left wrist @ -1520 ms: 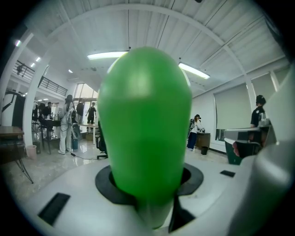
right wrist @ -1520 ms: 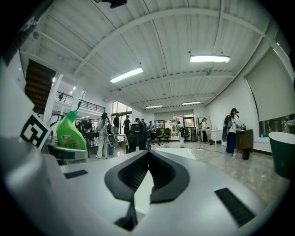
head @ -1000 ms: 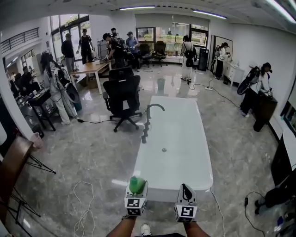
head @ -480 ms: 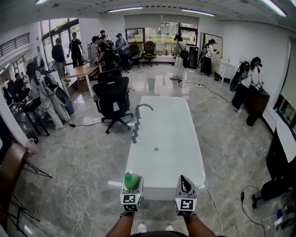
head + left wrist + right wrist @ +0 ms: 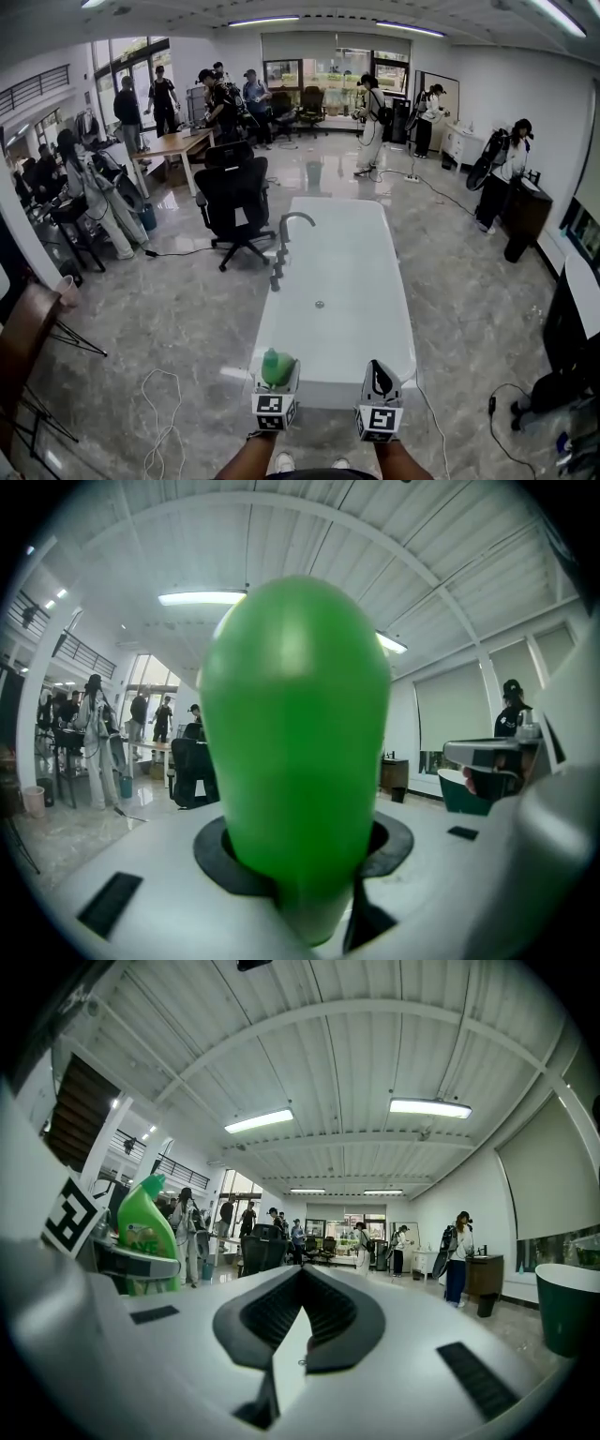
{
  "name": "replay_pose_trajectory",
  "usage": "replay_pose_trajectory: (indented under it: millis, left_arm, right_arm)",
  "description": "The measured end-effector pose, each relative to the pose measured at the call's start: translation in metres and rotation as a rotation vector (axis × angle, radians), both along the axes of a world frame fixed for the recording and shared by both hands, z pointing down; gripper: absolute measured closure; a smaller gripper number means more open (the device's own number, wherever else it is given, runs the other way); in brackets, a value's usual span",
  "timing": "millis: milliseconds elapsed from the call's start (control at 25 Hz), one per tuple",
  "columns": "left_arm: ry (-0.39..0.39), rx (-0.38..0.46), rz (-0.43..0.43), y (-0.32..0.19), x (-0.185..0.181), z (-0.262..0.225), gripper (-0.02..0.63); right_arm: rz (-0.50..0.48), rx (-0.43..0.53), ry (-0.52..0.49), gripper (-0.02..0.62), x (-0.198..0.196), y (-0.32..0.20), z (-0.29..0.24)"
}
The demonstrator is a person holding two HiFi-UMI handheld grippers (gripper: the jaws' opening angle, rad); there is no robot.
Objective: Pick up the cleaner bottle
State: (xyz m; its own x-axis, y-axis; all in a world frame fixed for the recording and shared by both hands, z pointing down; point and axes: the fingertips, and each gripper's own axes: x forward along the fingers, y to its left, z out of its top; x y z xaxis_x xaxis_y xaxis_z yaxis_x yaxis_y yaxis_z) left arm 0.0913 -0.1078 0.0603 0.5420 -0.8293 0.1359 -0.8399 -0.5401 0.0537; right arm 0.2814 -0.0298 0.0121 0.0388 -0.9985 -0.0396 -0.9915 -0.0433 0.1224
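Note:
The green cleaner bottle (image 5: 277, 367) is held upright in my left gripper (image 5: 277, 377), above the near end of the white bathtub (image 5: 337, 281). In the left gripper view the bottle (image 5: 295, 752) fills the middle, with the left gripper (image 5: 305, 878) shut on its lower part. My right gripper (image 5: 379, 380) hangs beside it to the right, shut with nothing in it. The right gripper view shows the right gripper (image 5: 300, 1312) with its pads together, and the bottle (image 5: 145, 1232) at the left.
The tub has a curved faucet (image 5: 286, 234) on its left rim. A black office chair (image 5: 234, 197) stands beyond the tub at the left. Cables (image 5: 159, 412) lie on the marble floor at lower left. Several people stand around desks at the back.
Both grippers have drifted a little along with the view. The bottle stays in the left grip and the right jaws stay shut.

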Motion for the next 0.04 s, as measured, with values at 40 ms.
replay_pose_trajectory:
  millis: [40]
  left_arm:
    - [-0.004, 0.002, 0.006, 0.0035, 0.003, -0.0012, 0.426]
  right_arm:
    - [0.002, 0.0, 0.0, 0.578, 0.0015, 0.0033, -0.0009]
